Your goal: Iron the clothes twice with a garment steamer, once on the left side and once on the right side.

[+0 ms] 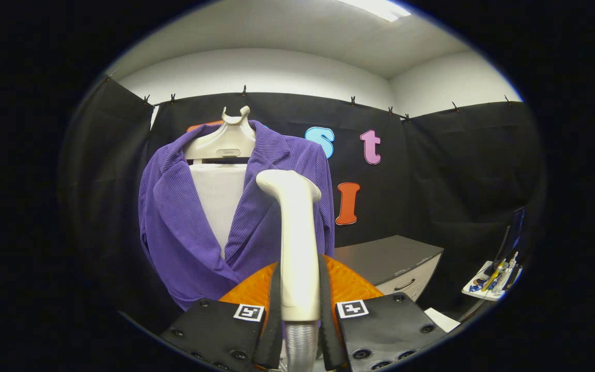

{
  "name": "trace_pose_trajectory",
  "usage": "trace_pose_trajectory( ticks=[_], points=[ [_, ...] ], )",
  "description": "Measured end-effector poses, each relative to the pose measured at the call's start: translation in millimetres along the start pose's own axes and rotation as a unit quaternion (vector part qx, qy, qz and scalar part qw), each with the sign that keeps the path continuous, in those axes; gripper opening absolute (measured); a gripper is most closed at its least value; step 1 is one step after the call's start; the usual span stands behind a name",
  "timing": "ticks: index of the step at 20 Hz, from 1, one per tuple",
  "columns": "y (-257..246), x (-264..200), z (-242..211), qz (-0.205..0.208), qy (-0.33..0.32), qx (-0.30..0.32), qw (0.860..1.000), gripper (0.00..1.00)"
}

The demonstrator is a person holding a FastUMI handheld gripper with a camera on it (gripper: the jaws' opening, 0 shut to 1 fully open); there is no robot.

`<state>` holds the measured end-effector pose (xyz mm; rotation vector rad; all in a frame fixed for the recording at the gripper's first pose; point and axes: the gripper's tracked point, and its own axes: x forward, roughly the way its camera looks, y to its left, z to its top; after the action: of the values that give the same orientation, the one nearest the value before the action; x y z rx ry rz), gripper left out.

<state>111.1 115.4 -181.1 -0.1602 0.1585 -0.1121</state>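
Note:
A purple ribbed jacket (184,227) hangs on a cream hanger (225,142) over a white ironing board (220,199), straight beyond the fingers. My gripper (300,289) is shut on the cream handle of the garment steamer (295,237), which stands upright between the fingers. The steamer's head (284,182) points toward the jacket's right lapel and sits a short way in front of it; contact with the cloth cannot be judged. A ribbed grey hose (300,343) leaves the handle's lower end.
A grey cabinet (390,258) with drawers stands to the right of the jacket. Farther right, a white tray (491,281) holds small coloured items. Black cloth walls close the booth on all sides.

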Motion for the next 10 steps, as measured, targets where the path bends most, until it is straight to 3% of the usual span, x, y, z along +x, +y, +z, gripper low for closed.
trace_pose_trajectory(
  ticks=[10],
  points=[
    [-10, -3, -41, -0.010, 0.034, -0.001, 0.999, 0.38]
  ],
)
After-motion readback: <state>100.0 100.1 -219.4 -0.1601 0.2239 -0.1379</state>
